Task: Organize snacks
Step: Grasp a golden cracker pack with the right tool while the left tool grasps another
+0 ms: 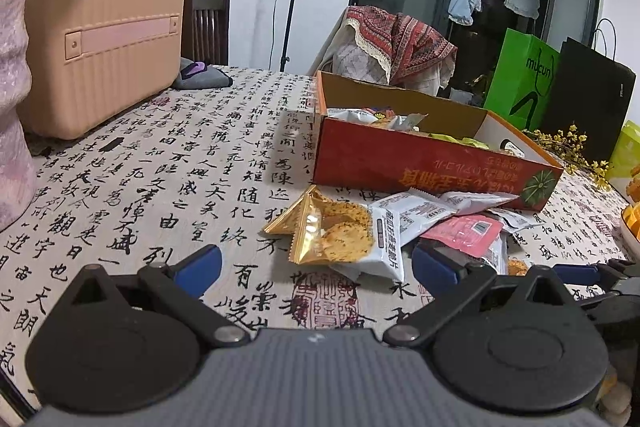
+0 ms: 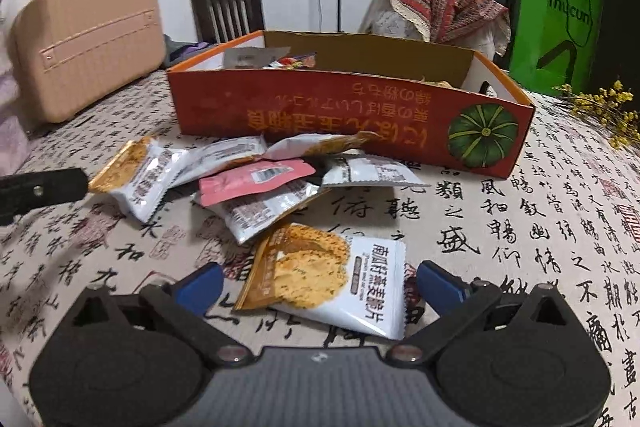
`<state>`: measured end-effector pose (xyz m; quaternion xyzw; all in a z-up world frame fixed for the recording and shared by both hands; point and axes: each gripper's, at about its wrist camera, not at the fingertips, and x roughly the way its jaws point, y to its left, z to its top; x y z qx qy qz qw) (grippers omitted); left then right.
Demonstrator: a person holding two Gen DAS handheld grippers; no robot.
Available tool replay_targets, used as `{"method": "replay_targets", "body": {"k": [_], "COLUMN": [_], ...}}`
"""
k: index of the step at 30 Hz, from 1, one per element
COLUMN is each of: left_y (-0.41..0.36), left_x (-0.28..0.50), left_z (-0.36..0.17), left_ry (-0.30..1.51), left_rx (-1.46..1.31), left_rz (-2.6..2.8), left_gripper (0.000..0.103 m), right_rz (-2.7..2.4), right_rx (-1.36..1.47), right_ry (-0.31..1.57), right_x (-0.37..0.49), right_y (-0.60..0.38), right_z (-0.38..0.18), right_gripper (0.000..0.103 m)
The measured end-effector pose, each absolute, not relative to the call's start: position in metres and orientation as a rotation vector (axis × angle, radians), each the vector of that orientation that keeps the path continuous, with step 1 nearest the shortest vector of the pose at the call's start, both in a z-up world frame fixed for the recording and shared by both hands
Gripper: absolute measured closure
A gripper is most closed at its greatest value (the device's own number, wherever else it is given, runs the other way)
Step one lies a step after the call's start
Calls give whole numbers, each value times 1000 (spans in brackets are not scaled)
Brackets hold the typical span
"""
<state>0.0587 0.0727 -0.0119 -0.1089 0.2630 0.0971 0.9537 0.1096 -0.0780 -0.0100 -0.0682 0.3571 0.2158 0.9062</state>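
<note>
An open orange-red cardboard box [image 1: 404, 159] [image 2: 320, 115] with a pumpkin picture stands on the table and holds several snack packets. A loose pile of snack packets [image 2: 256, 183] lies in front of it. My left gripper [image 1: 316, 267] is open, its blue fingers either side of a gold-and-white cracker packet [image 1: 340, 235] at the pile's left end. My right gripper [image 2: 320, 283] is open around another gold-and-white cracker packet [image 2: 332, 275] lying flat nearest me. A pink packet [image 2: 256, 179] [image 1: 464, 231] lies on top of the pile. The left gripper's black tip [image 2: 44, 187] shows at the left edge of the right wrist view.
The table has a calligraphy-print cloth [image 1: 160, 179]. A peach suitcase-style case [image 1: 100, 39] [image 2: 84, 39] stands at the back left. Yellow flower sprigs [image 2: 608, 107], a green bag [image 2: 556, 27], a black bag [image 1: 588, 95] and a dark chair [image 2: 228, 7] lie beyond.
</note>
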Motion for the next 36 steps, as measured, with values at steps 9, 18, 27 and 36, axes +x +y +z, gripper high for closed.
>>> {"method": "replay_targets", "body": {"k": [9, 18, 27, 36], "left_y": [73, 72, 55, 35], "left_x": [52, 52, 76, 118], "left_z": [-11, -11, -10, -19], "left_ry": [543, 556, 595, 640], "left_rx": [-222, -219, -165, -39], "left_rz": [220, 236, 201, 211], "left_gripper": [0, 0, 0, 0], "right_rz": [465, 467, 419, 368], "right_rx": [-133, -101, -63, -35], "right_ry": [689, 664, 610, 595], "right_x": [97, 91, 88, 92], "right_y": [-82, -92, -115, -135], "right_z": [-7, -5, 5, 8], "right_gripper": [34, 50, 50, 50]}}
